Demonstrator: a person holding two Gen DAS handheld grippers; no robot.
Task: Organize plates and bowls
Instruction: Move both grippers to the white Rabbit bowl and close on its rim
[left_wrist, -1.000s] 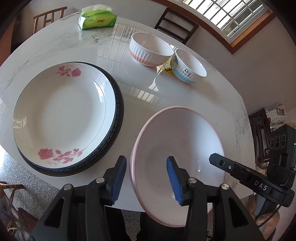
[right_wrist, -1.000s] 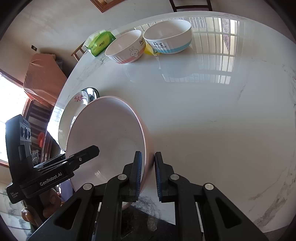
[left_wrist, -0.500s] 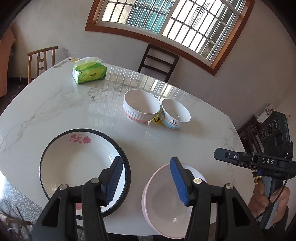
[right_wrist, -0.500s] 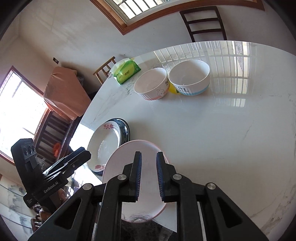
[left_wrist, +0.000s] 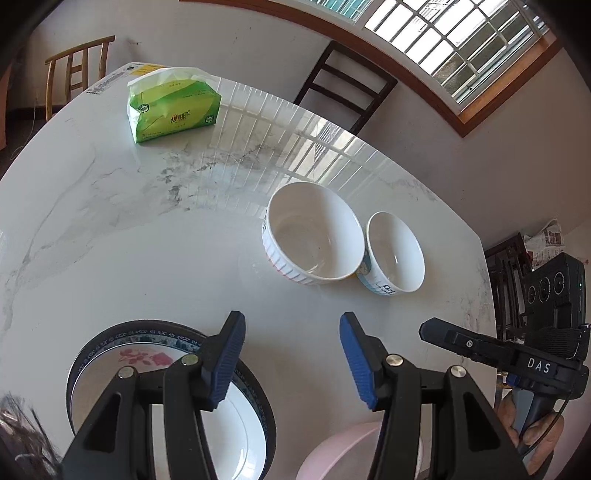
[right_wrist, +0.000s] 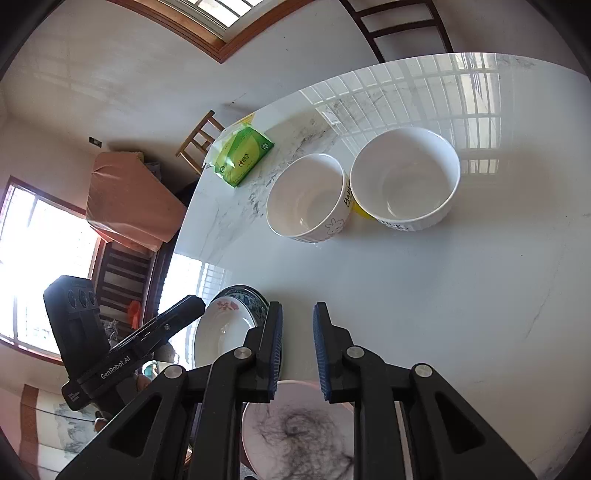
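Marble table (right_wrist: 461, 295) now fills view; right claw (right_wrist: 297, 347) released pink plate (right_wrist: 295, 424).

Both wrist views angled down, sharing two bowls (left_wrist: 314, 236) (right_wrist: 306, 199)

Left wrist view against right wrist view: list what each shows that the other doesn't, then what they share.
Only the left wrist view shows the right gripper from outside and the hand that holds its handle.

Only the right wrist view shows the rabbit print on one bowl, the yellow thing between the bowls, and the left gripper from outside.

Both show the marble table, the green tissue pack, the two white bowls side by side, the rose plate on its dark-rimmed plate, and the pink plate at the near edge.
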